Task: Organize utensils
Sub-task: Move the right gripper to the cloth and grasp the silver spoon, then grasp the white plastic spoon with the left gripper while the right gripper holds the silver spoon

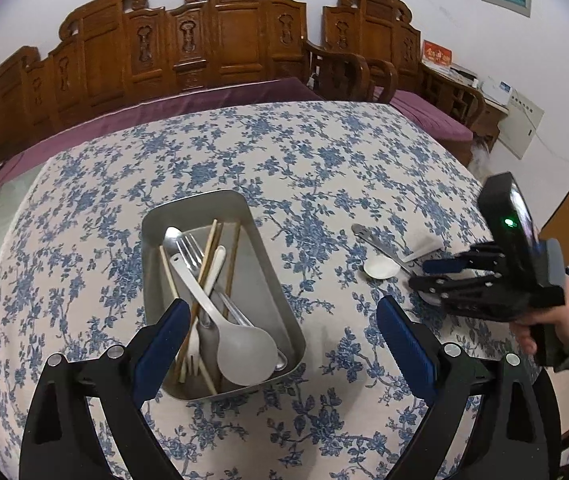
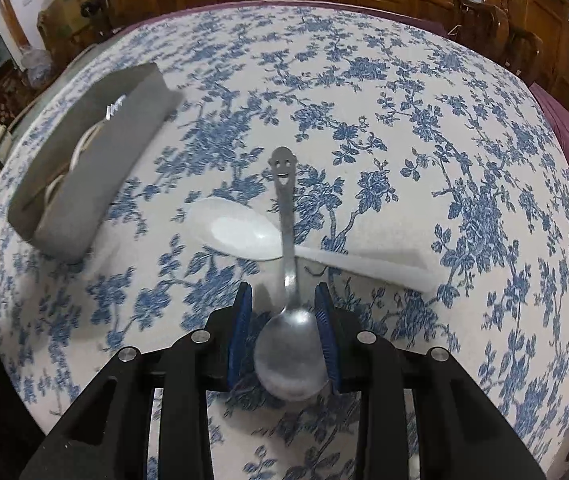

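Right gripper [image 2: 283, 334] is being closed around the bowl of the steel spoon [image 2: 289, 280], its smiley handle lying across the white spoon [image 2: 244, 234], so the upper piece is probably being taken first. Left gripper [image 1: 282, 344] is being held wide and empty by the metal tray [image 1: 280, 280], where utensils are being collected.

My metal tray [image 1: 280, 300] sat on the table, holding chopsticks [image 1: 231, 264], a fork [image 1: 190, 250] and a pale ladle [image 1: 240, 344]. A steel spoon [image 2: 290, 344] with a smiley handle lay across a white spoon [image 2: 244, 234].
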